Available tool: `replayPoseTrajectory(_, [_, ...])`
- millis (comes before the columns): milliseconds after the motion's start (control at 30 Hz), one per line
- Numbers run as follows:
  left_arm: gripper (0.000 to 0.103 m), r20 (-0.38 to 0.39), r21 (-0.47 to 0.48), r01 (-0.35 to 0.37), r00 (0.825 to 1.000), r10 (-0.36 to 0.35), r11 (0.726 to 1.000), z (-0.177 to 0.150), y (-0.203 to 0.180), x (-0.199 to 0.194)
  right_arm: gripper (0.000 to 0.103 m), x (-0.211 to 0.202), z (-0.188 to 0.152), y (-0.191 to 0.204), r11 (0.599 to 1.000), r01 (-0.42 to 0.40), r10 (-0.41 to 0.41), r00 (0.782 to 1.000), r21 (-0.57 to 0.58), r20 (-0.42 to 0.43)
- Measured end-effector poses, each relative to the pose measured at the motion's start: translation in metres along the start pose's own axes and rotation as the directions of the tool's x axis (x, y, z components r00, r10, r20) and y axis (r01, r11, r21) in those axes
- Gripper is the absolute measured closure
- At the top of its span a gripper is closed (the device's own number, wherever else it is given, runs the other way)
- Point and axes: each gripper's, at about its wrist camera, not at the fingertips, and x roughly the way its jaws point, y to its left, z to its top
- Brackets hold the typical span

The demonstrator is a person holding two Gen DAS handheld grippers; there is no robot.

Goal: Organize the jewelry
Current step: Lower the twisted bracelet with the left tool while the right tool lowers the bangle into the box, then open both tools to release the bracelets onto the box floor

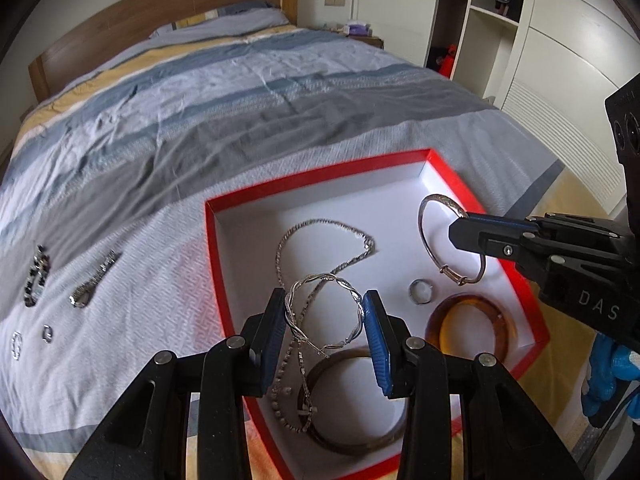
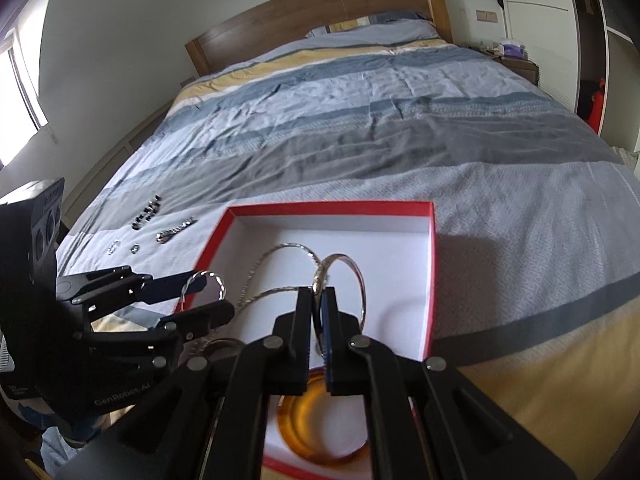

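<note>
Striped bedspread [image 1: 168, 128] bearing a red box [image 1: 224, 280]: left gripper [image 1: 325, 322], jaws spread across a light, stiff twisted bangle [image 1: 326, 312]; right gripper [image 2: 316, 320] pinches a slippery silver bangle's [image 2: 362, 280] rim above the box.

Red box [image 1: 480, 200], white inside; amber bangle [image 1: 472, 324]; blue-grey-yellow striped bedspread [image 1: 200, 92].

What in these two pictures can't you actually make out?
- Small pieces on the bedspread: right wrist view, too small to identify.
- Amber bangle: right wrist view, partly behind the right gripper.
- Brown bangle: left wrist view, partly behind the left gripper.
</note>
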Motion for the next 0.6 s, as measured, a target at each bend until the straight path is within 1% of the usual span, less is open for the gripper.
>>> replayPoseTrajectory(100, [0.065, -0.018, -0.014, 0.007, 1.000, -0.007, 1.000, -0.003, 0.003, 0.011, 0.099, 0.007, -0.001, -0.004, 1.000, -0.014, 0.014, 1.000, 0.009, -0.001])
replayPoseTrajectory(267, [0.065, -0.045, -0.036, 0.017, 0.999, -0.018, 0.999, -0.012, 0.010, 0.025, 0.099, 0.025, -0.004, -0.010, 1.000, 0.001, 0.000, 0.999, 0.010, -0.043])
replayPoseTrajectory(367, [0.065, -0.043, -0.024, 0.022, 0.999, -0.023, 0.999, -0.015, 0.009, 0.027, 0.099, 0.034, -0.009, -0.016, 1.000, 0.007, -0.005, 0.998, 0.027, -0.067])
replayPoseTrajectory(433, [0.065, -0.048, -0.018, 0.030, 0.998, -0.031, 0.999, -0.016, 0.006, 0.028, 0.101, 0.036, -0.010, -0.016, 1.000, 0.009, -0.007, 0.998, 0.024, -0.067])
replayPoseTrajectory(600, [0.065, -0.047, -0.007, 0.027, 0.999, -0.027, 1.000, -0.018, 0.005, 0.028, 0.100, 0.037, -0.008, -0.015, 1.000, -0.004, 0.006, 0.998, 0.027, -0.068])
